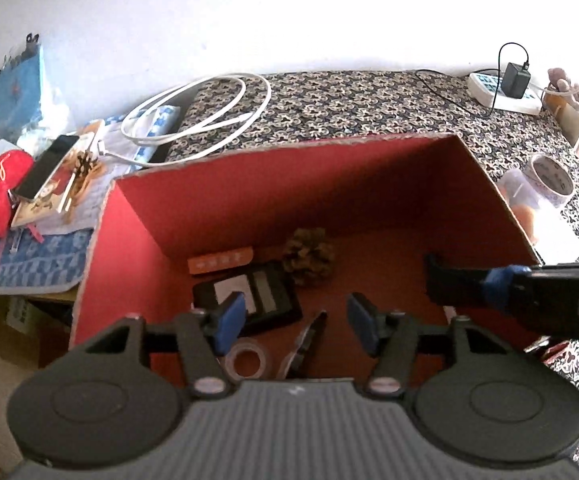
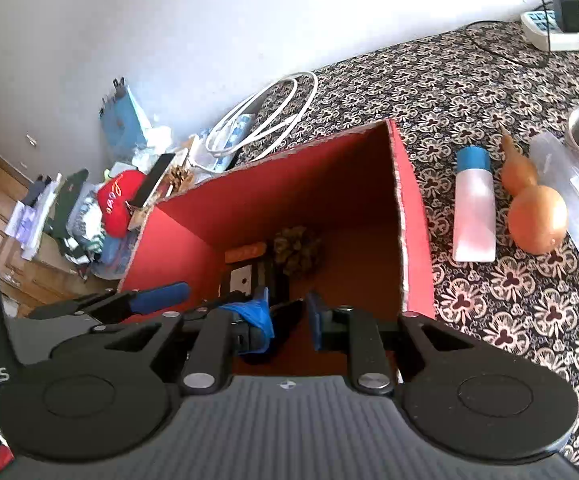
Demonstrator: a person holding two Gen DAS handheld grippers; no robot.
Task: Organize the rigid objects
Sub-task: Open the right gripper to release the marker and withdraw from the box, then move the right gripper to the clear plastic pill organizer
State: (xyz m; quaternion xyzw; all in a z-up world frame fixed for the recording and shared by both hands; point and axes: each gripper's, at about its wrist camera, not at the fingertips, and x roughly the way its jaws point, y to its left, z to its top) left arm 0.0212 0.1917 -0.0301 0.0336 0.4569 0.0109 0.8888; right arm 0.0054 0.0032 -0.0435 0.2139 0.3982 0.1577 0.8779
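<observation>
Left gripper (image 1: 295, 322) hangs over the open red cardboard box (image 1: 225, 200), blue-padded jaws spread wide, nothing between them. Right gripper (image 2: 289, 318) over the same box; jaws stand slightly apart, pads pressing nothing, one pad's blue cover torn and loose. Box floor holds a brown pine cone (image 1: 309, 256), a flat black case with a white label (image 1: 249, 298), a small orange box (image 1: 220, 261), a clear tape roll (image 1: 246, 362). Outside, on the patterned cloth (image 2: 489, 80): a white bottle with a blue cap (image 2: 474, 204), just beside a tan gourd (image 2: 535, 216).
</observation>
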